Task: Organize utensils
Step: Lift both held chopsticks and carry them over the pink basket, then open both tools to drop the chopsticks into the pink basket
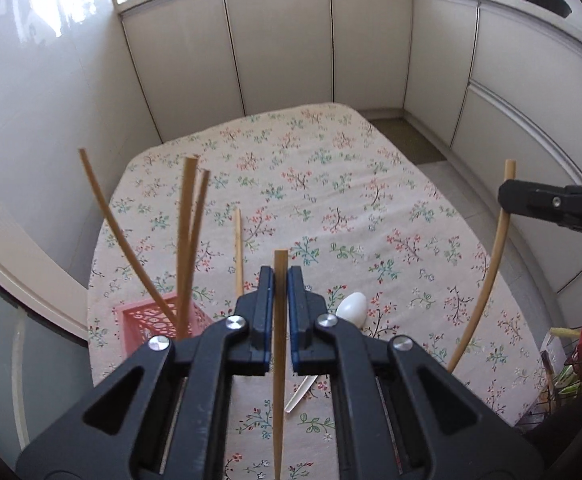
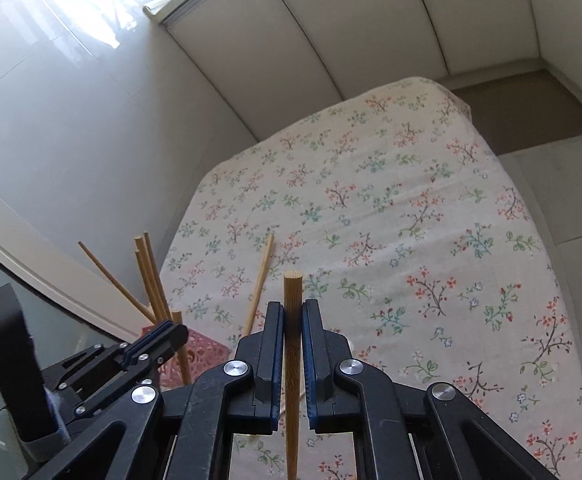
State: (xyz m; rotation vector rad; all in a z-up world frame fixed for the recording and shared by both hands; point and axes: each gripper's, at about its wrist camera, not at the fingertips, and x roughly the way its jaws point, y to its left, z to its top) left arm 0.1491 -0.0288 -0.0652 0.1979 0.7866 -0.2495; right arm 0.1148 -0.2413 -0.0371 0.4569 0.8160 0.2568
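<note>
My left gripper is shut on a wooden chopstick held upright, just right of a pink perforated basket. Three chopsticks stand in the basket. My right gripper is shut on another chopstick, also upright; it shows in the left wrist view at the right with its chopstick. One chopstick lies on the floral tablecloth. A white spoon lies under the left gripper. The left gripper shows beside the basket in the right wrist view.
Cabinet doors run behind the table. A glossy wall stands at the left. A wire rack with colourful packets sits off the table's right edge. Floor and a dark mat lie beyond the far corner.
</note>
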